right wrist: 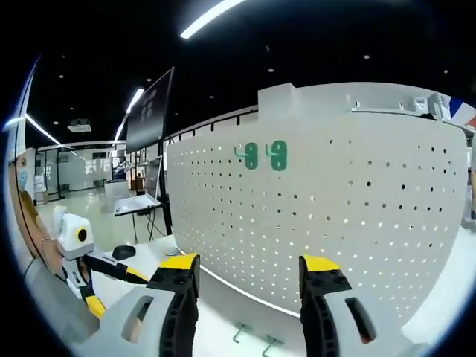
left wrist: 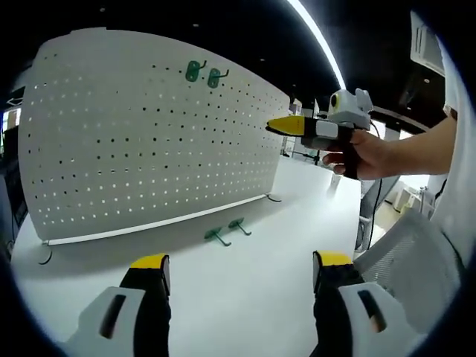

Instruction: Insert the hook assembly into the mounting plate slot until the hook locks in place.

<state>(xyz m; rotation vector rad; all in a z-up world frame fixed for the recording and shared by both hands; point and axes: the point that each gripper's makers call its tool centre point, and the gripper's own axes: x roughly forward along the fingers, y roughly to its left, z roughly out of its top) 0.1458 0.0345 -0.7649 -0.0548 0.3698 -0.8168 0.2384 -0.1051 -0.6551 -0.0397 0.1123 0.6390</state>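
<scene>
Left gripper view shows two green hooks (left wrist: pixel 227 231) lying flat on the white worktop (left wrist: pixel 245 297), just in front of the pegboard (left wrist: pixel 149 134), long stems pointing sideways along it. Both grippers' fingers are spread with nothing in them. A flat hook could slide away when pinched, or go in crooked.

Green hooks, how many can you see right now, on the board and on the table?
4. Two hang side by side high on the pegboard: one hook and its neighbour. Two lie on the table below the board: one, another. None seems hidden.
</scene>
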